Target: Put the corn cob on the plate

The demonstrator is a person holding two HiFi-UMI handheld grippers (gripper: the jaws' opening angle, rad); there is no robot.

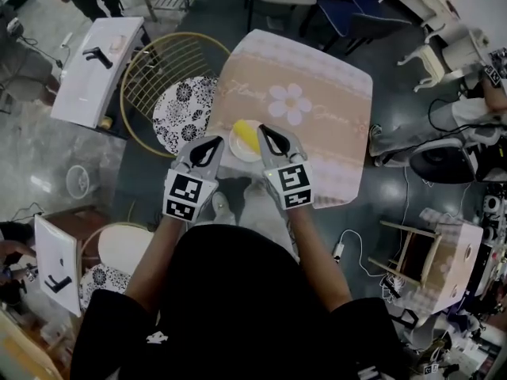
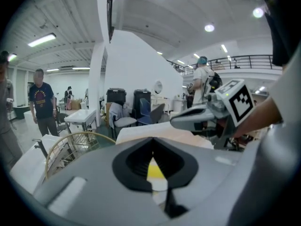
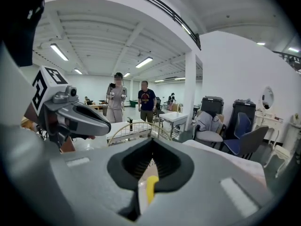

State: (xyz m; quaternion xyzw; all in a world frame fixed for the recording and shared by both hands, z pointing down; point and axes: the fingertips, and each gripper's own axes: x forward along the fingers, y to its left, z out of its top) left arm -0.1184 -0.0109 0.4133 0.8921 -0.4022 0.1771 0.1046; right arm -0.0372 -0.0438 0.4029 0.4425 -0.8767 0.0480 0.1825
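Yellow corn cob [image 1: 244, 135] lies on the white plate [image 1: 235, 155], near edge of the table with the pink cloth [image 1: 317, 133]. Task looks done from how it lies. The cob's long axis seems to run on a slant, far-left to near-right, but it is small in the head view.

Left gripper [image 1: 215, 142] has its fingers together, nothing held. Right gripper [image 1: 266, 133] is the same, fingers pressed closed and empty. In both gripper views, yellow shows through the slit below the tips, which is the cob on the plate beyond, not a grip.

Key relation: the cob sits between the two grippers and just ahead of their tips. One gripper flanks each side of the plate, neither touching. Both look about equally near. Any regrasp would need the fingers parted first.
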